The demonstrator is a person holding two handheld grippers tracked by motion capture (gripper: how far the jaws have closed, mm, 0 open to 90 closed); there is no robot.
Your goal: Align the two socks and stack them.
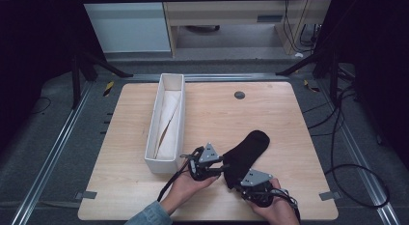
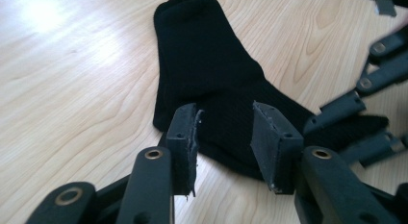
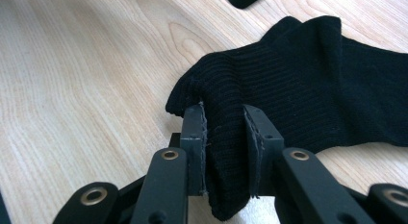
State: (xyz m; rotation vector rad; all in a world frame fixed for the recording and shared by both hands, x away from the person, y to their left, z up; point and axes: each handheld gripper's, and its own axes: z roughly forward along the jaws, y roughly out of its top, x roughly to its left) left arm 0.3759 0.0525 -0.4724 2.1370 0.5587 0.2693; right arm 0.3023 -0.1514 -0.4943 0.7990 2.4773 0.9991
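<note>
While gripping the black sock (image 1: 243,155) at its cuff, near the worktop's (image 1: 270,109) front edge beside the white box (image 1: 166,123):
Right tool (image 3: 225,132) pinched on the ribbed cuff; left tool (image 2: 225,137) narrowed, pads astride the fabric, not yet pressing. Close left fully before lifting; keep both level, lest the sock slip.

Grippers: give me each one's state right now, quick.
Left gripper: open, jaws apart over the black sock, pads not pressing it.
Right gripper: shut on the black sock's ribbed cuff end.
</note>
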